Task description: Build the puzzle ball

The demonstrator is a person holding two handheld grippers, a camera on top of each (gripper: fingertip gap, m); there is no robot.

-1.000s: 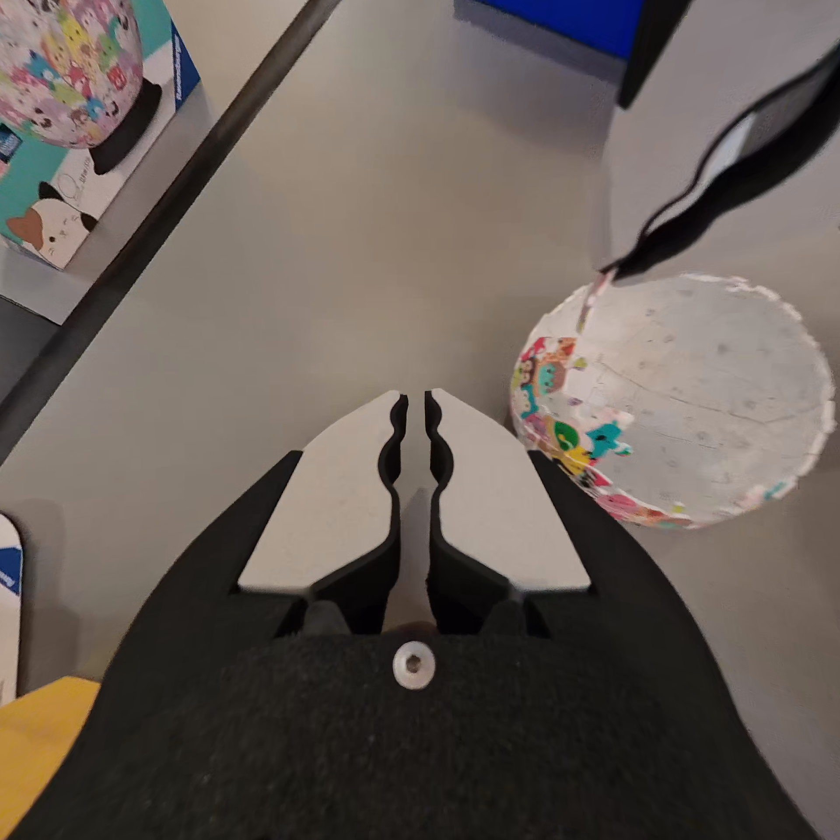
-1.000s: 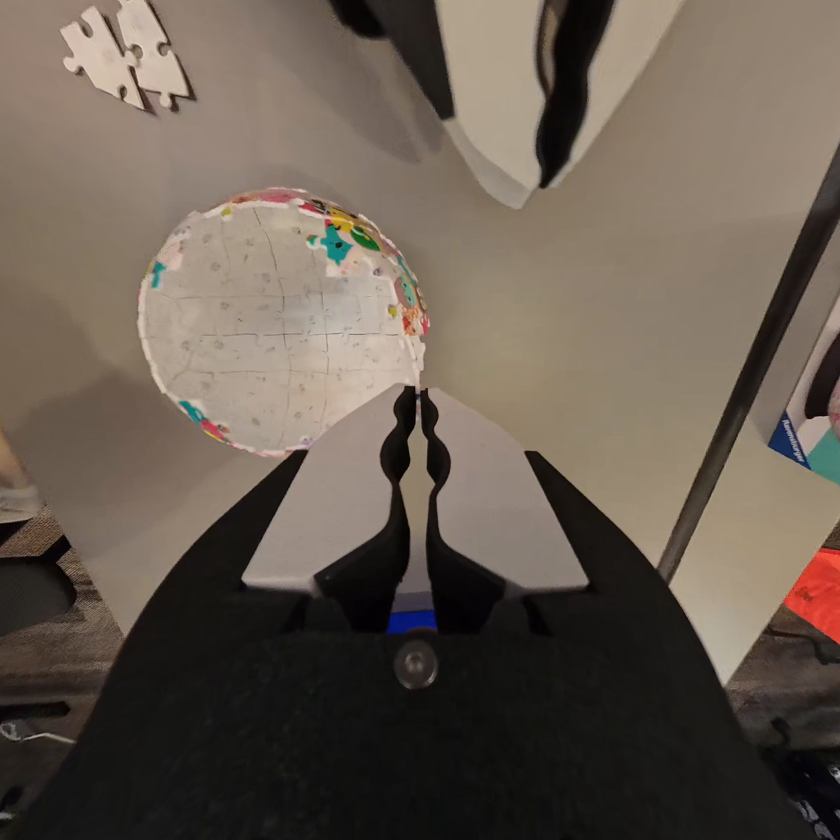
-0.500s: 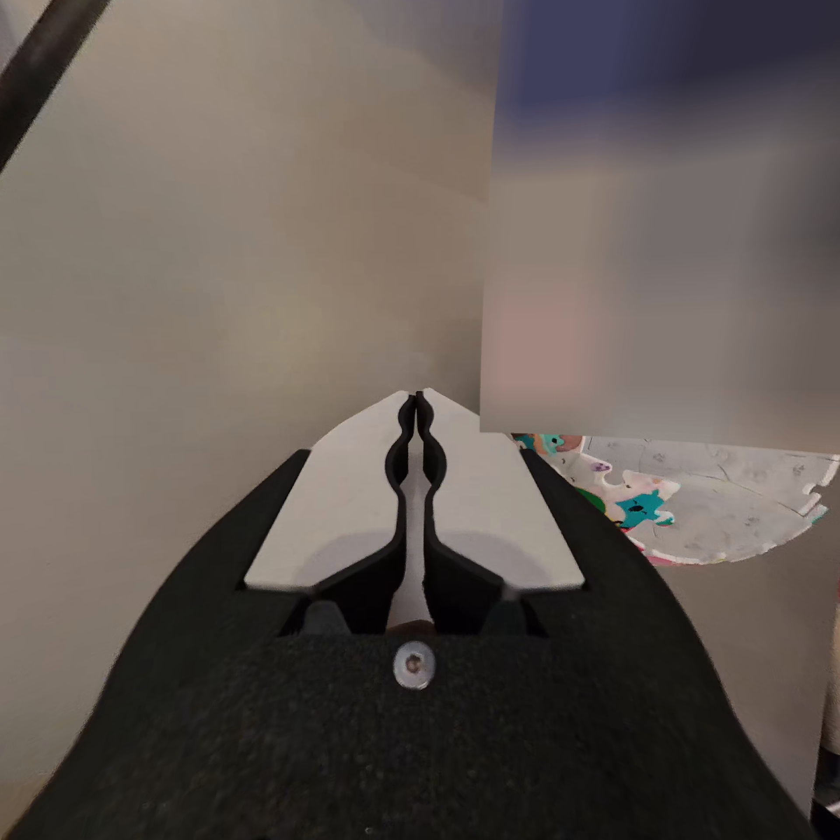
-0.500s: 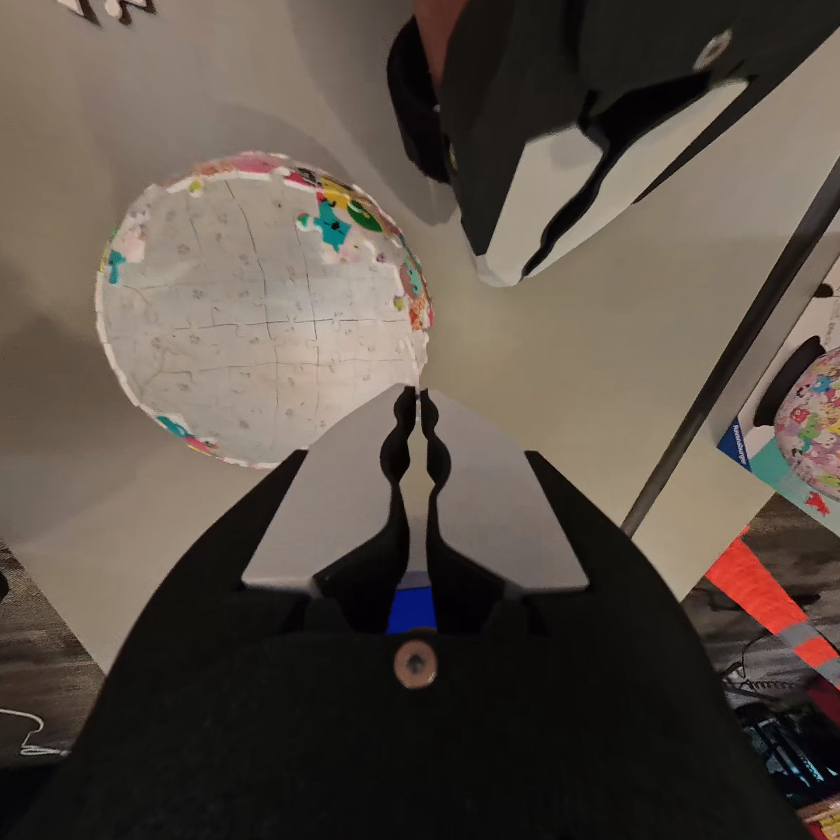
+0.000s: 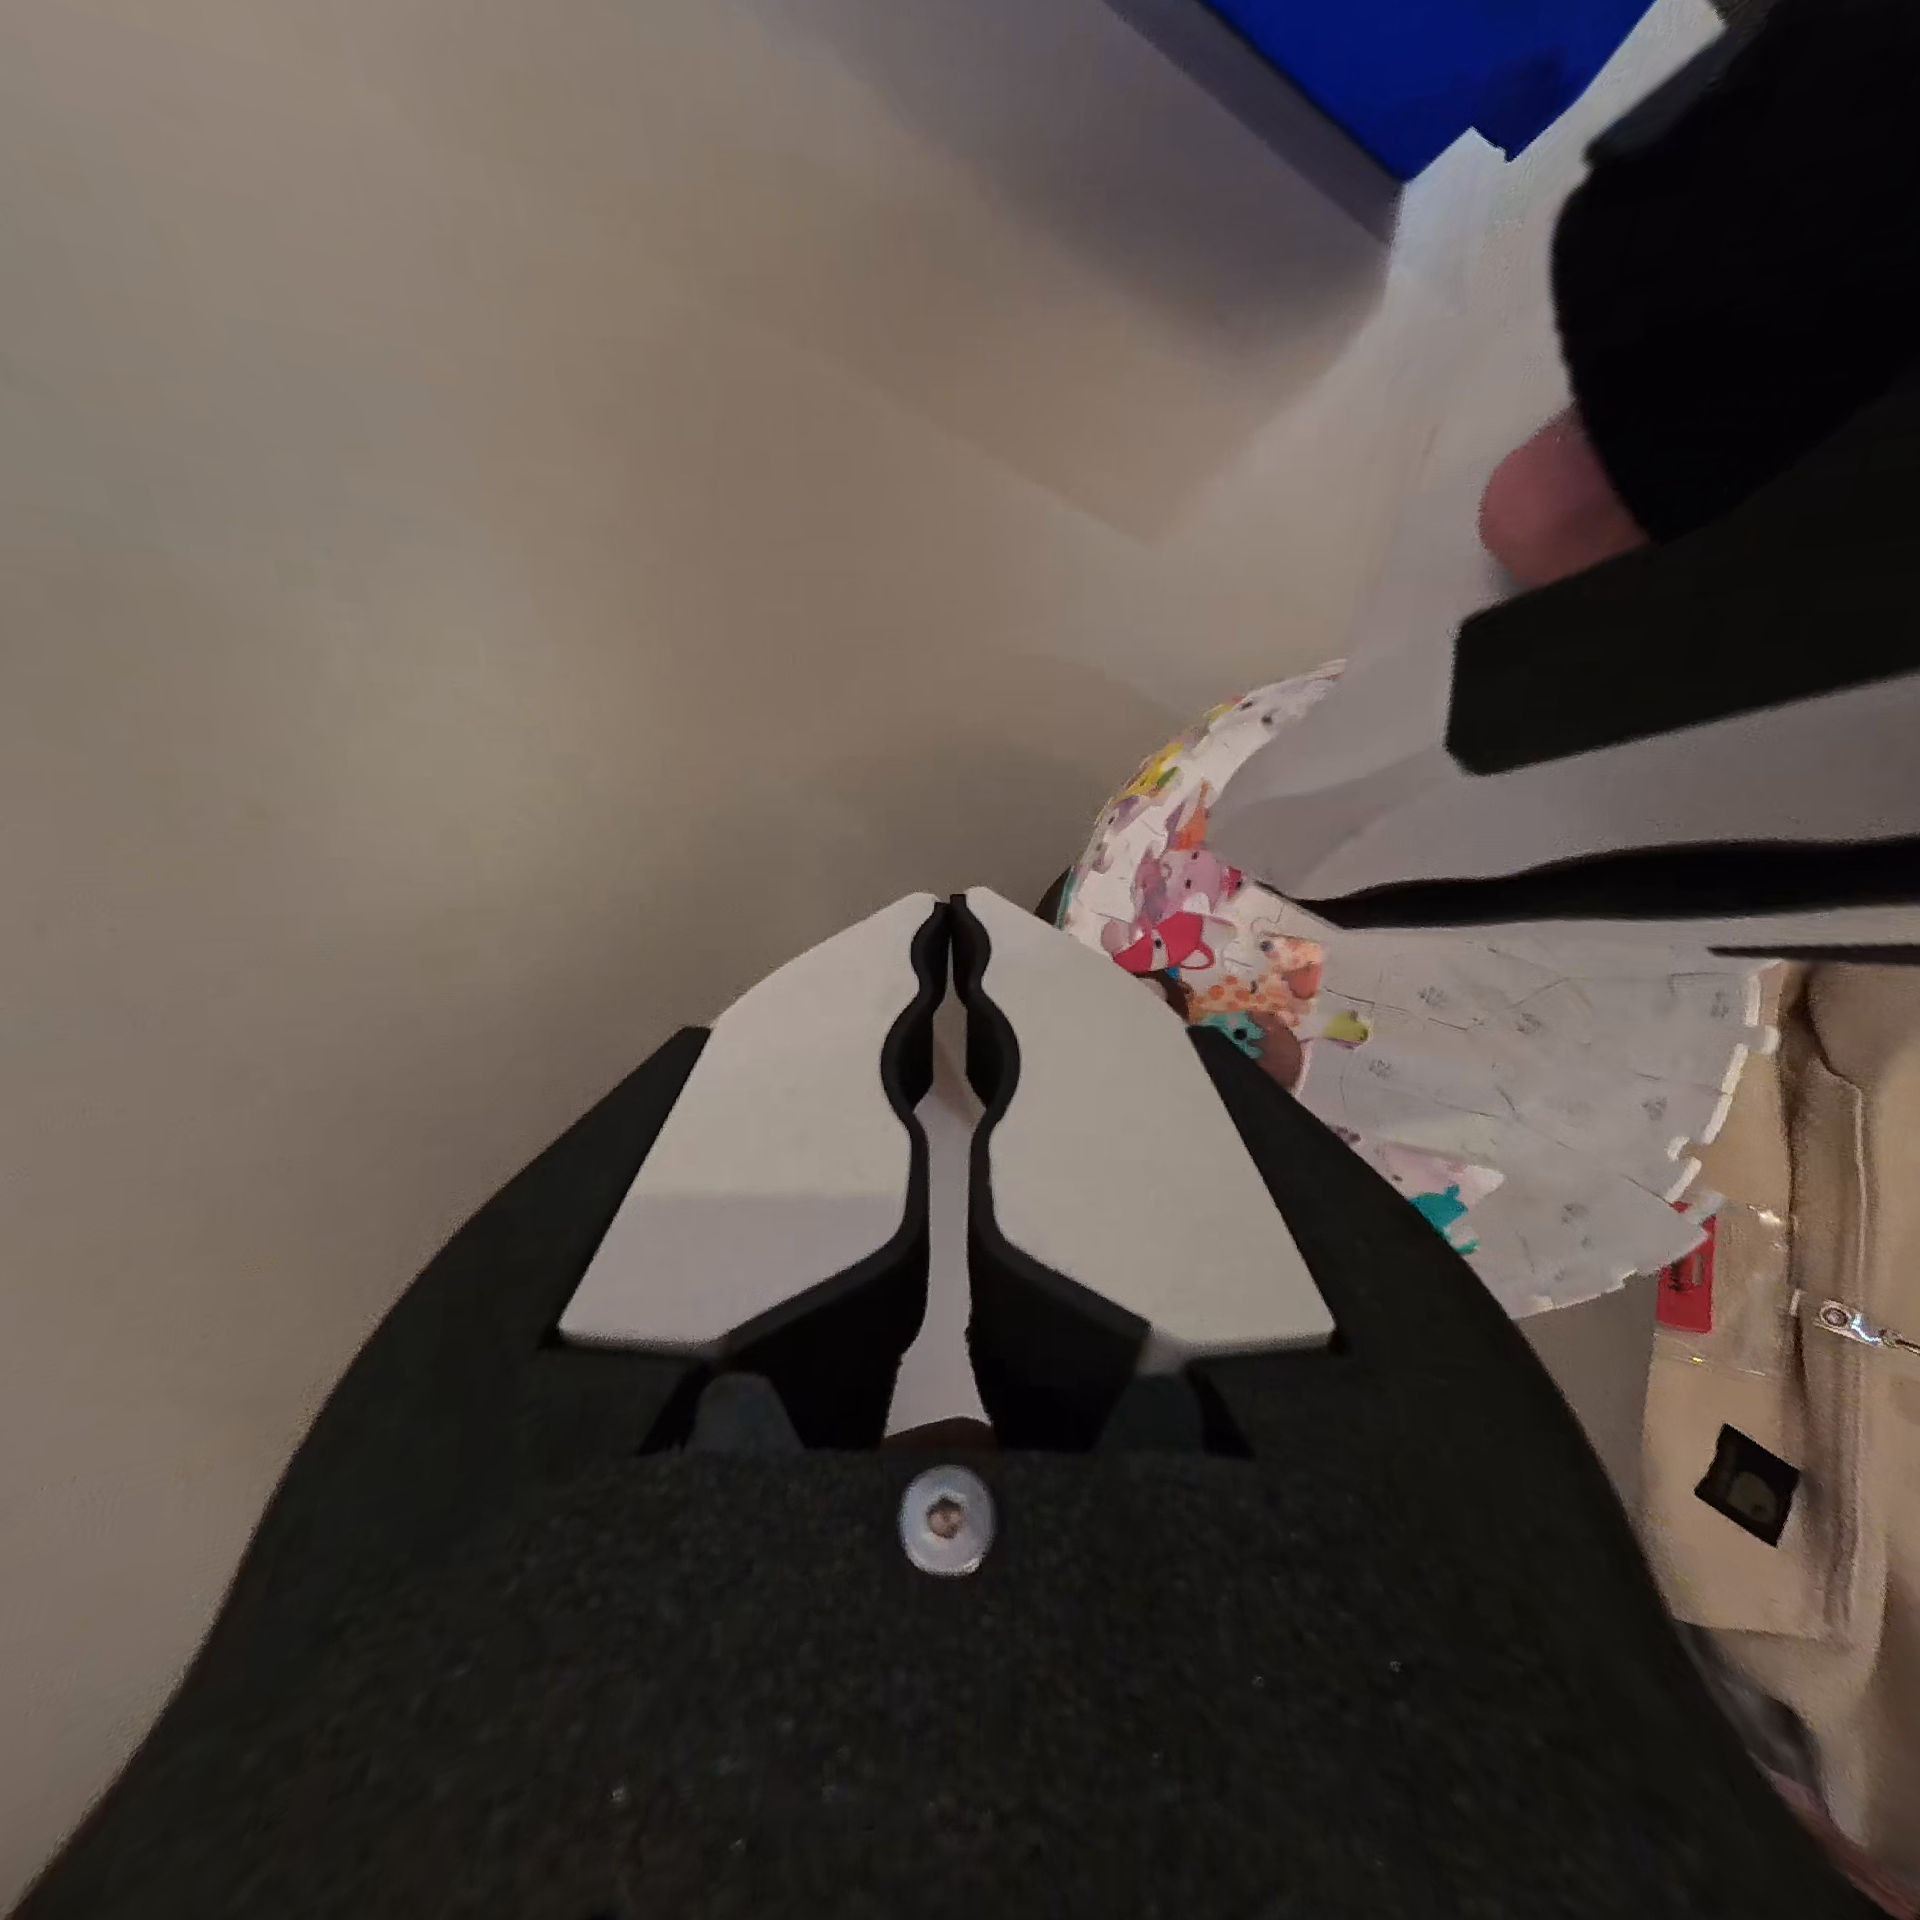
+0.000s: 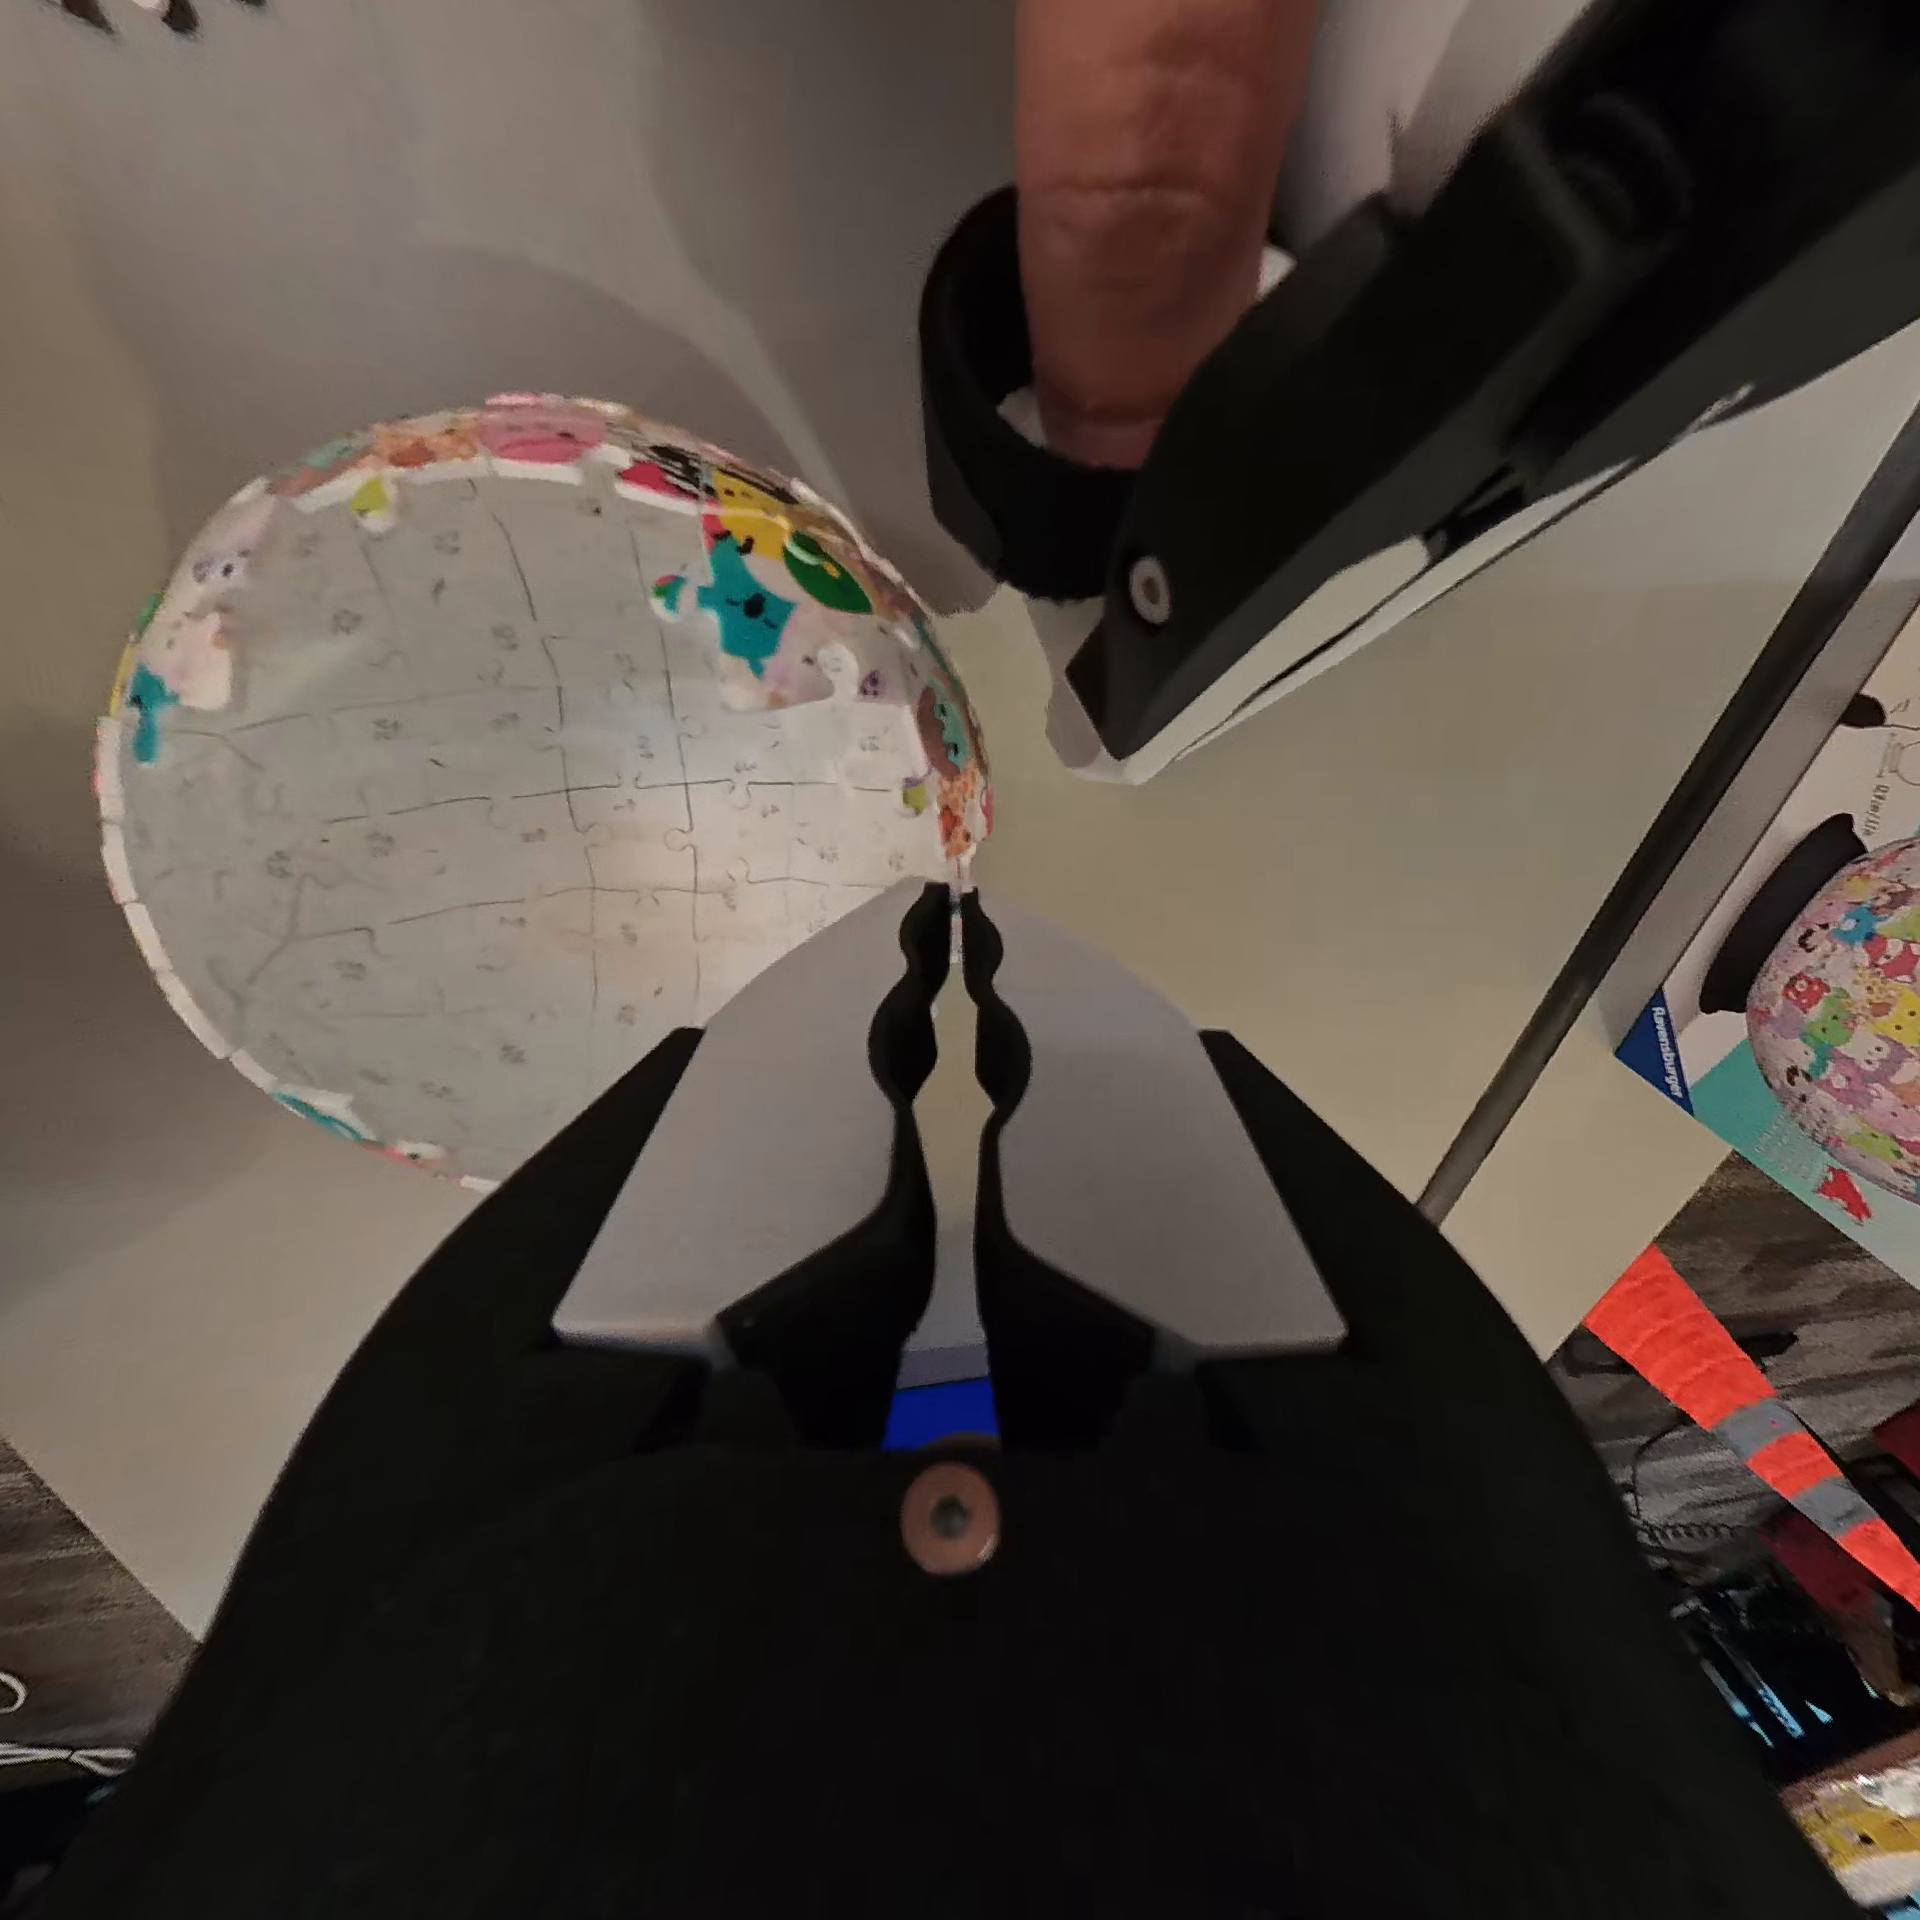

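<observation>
Biggest thing first: the grey table (image 6: 1299,935) takes up most of both views, with the puzzle box (image 6: 1829,1060) sitting off its far right edge in the right wrist view.

The half ball (image 6: 499,790) is up off the table, held only by its rim. It's an open bowl shape, so no real long axis; it's round. The opening faces the right camera, so you look straight into the plain white inside, with the coloured outside curving away toward the far left. In the left wrist view the same half ball (image 5: 1455,1091) sits to the right, hollow side tipped up and right.

The right gripper (image 6: 951,899) has its tips pressed together on the rim's right edge, pinching just a thin bit of the jagged border. The left gripper (image 5: 953,909) is pressed together too, with nothing between the tips that I can see, just beside the shell's coloured side; I can't tell if it touches.

What worries me: that's a lot of shell hanging from one tiny pinch. The pieces only click together, so I'd guess a twist or bump could pop the gripped piece loose and drop the rest. A nudge from the left tool could also crack a seam.
</observation>
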